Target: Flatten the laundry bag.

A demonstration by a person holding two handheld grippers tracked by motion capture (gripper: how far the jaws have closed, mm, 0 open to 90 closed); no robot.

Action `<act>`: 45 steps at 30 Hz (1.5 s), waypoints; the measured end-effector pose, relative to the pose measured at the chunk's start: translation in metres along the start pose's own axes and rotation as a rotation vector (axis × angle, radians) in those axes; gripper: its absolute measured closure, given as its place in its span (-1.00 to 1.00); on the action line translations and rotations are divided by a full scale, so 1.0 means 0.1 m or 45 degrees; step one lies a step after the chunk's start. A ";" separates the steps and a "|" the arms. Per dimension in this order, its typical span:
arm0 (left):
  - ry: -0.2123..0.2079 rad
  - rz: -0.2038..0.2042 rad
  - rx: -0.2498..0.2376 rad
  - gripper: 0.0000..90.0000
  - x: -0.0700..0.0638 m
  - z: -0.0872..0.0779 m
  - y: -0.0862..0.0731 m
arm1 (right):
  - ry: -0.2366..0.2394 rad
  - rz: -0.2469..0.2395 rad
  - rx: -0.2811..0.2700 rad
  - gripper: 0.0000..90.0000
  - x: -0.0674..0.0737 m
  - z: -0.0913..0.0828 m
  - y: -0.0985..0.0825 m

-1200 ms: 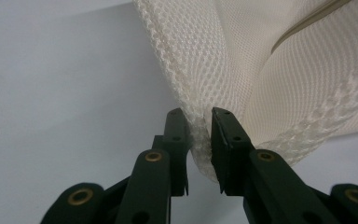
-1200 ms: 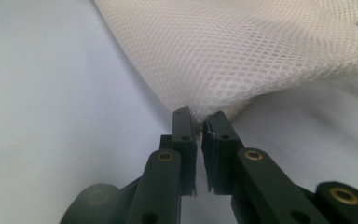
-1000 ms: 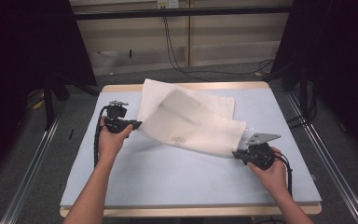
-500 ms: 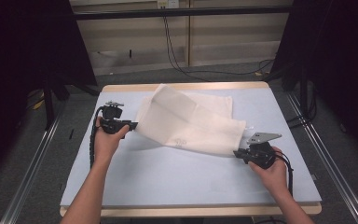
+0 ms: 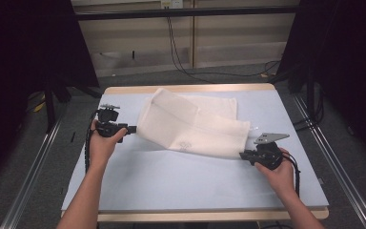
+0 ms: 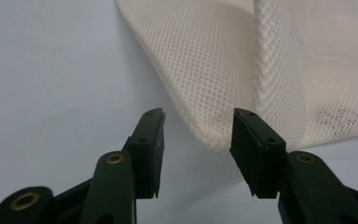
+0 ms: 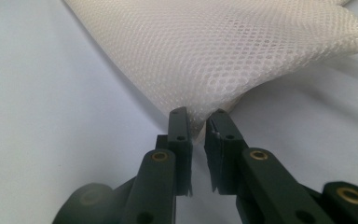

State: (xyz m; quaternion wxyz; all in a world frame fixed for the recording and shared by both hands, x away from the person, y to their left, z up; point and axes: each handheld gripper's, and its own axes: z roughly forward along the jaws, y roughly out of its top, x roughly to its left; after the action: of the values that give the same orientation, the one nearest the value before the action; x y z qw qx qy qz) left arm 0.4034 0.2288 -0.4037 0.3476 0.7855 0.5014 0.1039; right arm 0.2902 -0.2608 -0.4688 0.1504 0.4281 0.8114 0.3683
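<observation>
One white mesh bag lies folded across the far half of the pale blue counter, worked by two hand-held tongs. The left tongs sit at the bag's left edge, the right tongs at its near right corner; two forearms enter from the near side.

The high view takes in the whole bag, its upper layer folded slantwise over the lower one, with both hands well apart at either end, and a faint printed mark near the fold's near edge.

The left gripper view gives what that overview cannot: the left tongs stand released, jaws parted after just opening, with a folded edge of mesh hanging in the gap, close against one jaw and clear of the other.

The right gripper view shows the right tongs clenched on a corner of the bag, the netting drawn up taut from the narrow gap between the jaws and lifted off the counter, its weave plainly visible.
</observation>
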 end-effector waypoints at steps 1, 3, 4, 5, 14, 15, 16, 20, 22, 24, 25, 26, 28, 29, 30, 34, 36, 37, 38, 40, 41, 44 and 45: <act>-0.001 -0.001 0.005 0.17 0.02 0.00 0.00 | -0.001 0.001 0.000 0.78 0.00 0.00 0.00; -0.005 0.006 0.015 0.16 0.03 -0.01 -0.01 | -0.010 0.003 0.000 0.79 -0.03 -0.01 0.00; 0.004 0.010 0.009 0.16 0.02 -0.01 -0.01 | -0.010 0.003 0.000 0.79 -0.03 -0.01 0.00; 0.004 -0.002 -0.002 0.15 0.02 -0.02 -0.01 | -0.018 -0.001 -0.003 0.80 -0.04 -0.02 0.00; -0.032 -0.008 0.012 0.06 0.01 0.04 0.00 | -0.048 0.043 -0.014 0.69 -0.09 -0.06 0.02; -0.033 0.002 0.023 0.05 0.01 0.06 0.01 | -0.056 0.050 -0.026 0.64 -0.09 -0.06 0.02; -0.042 -0.010 0.015 0.04 0.00 0.10 0.02 | -0.059 0.074 -0.043 0.55 -0.08 -0.08 0.03; -0.059 0.006 0.043 0.00 0.02 0.22 0.07 | -0.083 0.165 -0.100 0.34 -0.11 -0.11 0.08; -0.051 0.025 0.089 -0.01 0.03 0.31 0.11 | -0.079 0.220 -0.107 0.27 -0.16 -0.09 0.11; -0.067 0.028 0.107 -0.04 0.05 0.37 0.16 | -0.079 0.269 -0.108 0.23 -0.21 -0.06 0.13; -0.072 0.028 0.090 -0.06 0.05 0.40 0.20 | -0.075 0.291 -0.115 0.21 -0.23 -0.04 0.15; -0.082 0.024 0.106 -0.07 0.07 0.43 0.23 | -0.074 0.321 -0.119 0.21 -0.24 -0.02 0.18; -0.070 0.037 0.139 -0.12 0.09 0.49 0.29 | -0.079 0.334 -0.126 0.19 -0.27 0.01 0.22; -0.070 0.033 0.130 -0.12 0.10 0.52 0.32 | -0.073 0.338 -0.131 0.19 -0.28 0.03 0.24; -0.080 0.036 0.147 -0.13 0.11 0.54 0.35 | -0.073 0.343 -0.124 0.19 -0.30 0.05 0.27; -0.095 0.012 0.132 -0.11 0.13 0.64 0.42 | -0.085 0.357 -0.085 0.25 -0.33 0.12 0.33; -0.125 -0.028 0.115 -0.02 0.14 0.68 0.43 | -0.074 0.376 -0.080 0.32 -0.35 0.14 0.34; -0.140 -0.027 0.125 -0.01 0.15 0.71 0.44 | -0.071 0.376 -0.077 0.37 -0.35 0.14 0.34; -0.129 -0.029 0.129 0.05 0.14 0.72 0.44 | -0.074 0.371 -0.081 0.44 -0.36 0.14 0.34; -0.135 -0.028 0.159 0.18 0.13 0.75 0.43 | -0.065 0.371 -0.088 0.58 -0.36 0.12 0.34; -0.129 -0.017 0.162 0.22 0.11 0.75 0.43 | -0.060 0.364 -0.090 0.67 -0.36 0.11 0.35; -0.118 0.018 0.158 0.46 0.07 0.71 0.44 | -0.028 0.343 -0.099 0.88 -0.36 0.08 0.35; -0.122 0.007 0.154 0.57 0.06 0.69 0.44 | -0.031 0.331 -0.113 0.95 -0.36 0.07 0.35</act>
State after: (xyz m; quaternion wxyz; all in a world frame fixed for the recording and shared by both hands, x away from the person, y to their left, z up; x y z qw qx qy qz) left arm 0.4733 0.1925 -0.4267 0.3229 0.8106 0.4872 0.0366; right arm 0.3357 -0.2738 -0.4502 0.1302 0.5270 0.7301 0.4150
